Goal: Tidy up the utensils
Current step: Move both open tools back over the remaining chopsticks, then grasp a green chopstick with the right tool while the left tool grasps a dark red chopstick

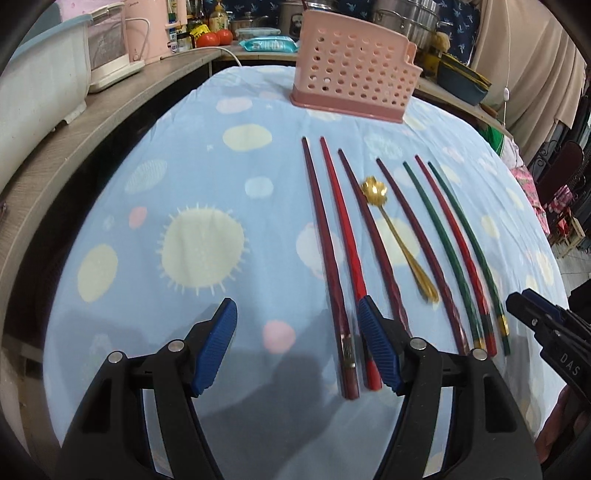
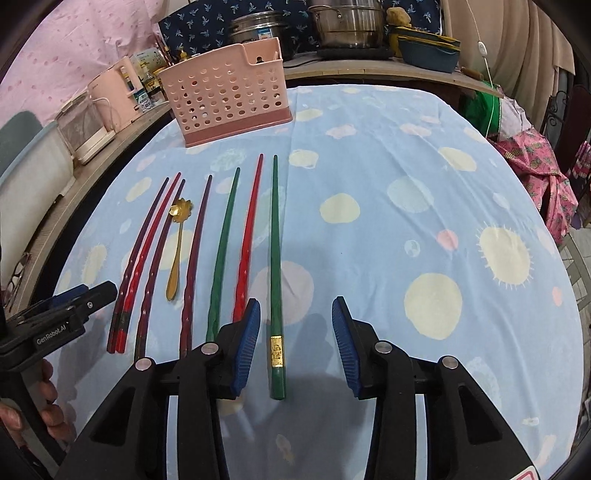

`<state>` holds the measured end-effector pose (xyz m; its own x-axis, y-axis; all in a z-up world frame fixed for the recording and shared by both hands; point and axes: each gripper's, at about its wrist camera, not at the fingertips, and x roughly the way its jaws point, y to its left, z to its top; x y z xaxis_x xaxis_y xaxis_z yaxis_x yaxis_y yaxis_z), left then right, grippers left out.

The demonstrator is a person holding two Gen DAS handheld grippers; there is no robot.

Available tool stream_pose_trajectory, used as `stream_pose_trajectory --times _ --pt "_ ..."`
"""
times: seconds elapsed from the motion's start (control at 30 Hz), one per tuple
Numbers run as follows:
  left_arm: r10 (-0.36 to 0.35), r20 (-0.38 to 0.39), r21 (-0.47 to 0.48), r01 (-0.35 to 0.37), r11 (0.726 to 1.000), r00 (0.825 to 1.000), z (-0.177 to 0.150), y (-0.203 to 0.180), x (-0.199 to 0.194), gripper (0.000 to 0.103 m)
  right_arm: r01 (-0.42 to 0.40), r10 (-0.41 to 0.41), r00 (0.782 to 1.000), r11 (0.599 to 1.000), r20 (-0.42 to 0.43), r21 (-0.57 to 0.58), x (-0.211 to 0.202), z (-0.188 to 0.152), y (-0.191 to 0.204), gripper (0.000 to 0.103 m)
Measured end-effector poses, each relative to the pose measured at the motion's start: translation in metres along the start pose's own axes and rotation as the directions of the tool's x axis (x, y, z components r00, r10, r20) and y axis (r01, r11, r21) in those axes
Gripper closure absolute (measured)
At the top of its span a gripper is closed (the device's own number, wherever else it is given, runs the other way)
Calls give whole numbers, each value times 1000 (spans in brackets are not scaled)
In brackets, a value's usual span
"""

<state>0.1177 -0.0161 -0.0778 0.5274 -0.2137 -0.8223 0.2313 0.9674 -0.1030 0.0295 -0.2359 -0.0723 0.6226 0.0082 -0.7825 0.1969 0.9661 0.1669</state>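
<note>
Several chopsticks lie side by side on the blue spotted tablecloth (image 1: 147, 221): dark maroon (image 1: 325, 258), red (image 1: 343, 254) and green (image 2: 275, 258) ones. A gold spoon (image 1: 399, 236) lies among them, also in the right wrist view (image 2: 176, 251). A pink perforated utensil holder (image 1: 354, 70) stands upright beyond them (image 2: 229, 96). My left gripper (image 1: 297, 343) is open and empty over the near ends of the left chopsticks. My right gripper (image 2: 295, 343) is open and empty, with the rightmost green chopstick's end between its fingers.
A wooden counter (image 1: 110, 96) runs along the left and back with a pink appliance (image 1: 147, 29), tomatoes (image 1: 214, 37), steel pots (image 2: 343, 22) and a dark basin (image 2: 428, 51). Clothing (image 2: 535, 158) hangs off the table's right side.
</note>
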Motion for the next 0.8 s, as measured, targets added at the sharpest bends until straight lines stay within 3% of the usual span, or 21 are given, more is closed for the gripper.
stream_pose_trajectory --times 0.3,0.8 --pt "5 11 20 -5 1000 1000 -7 -7 -1 43 -13 13 1000 1000 -25 2 8 -10 2 80" --pt "38 25 65 -40 997 999 -19 -9 -3 47 -12 12 1000 1000 -26 -2 8 -16 1 84"
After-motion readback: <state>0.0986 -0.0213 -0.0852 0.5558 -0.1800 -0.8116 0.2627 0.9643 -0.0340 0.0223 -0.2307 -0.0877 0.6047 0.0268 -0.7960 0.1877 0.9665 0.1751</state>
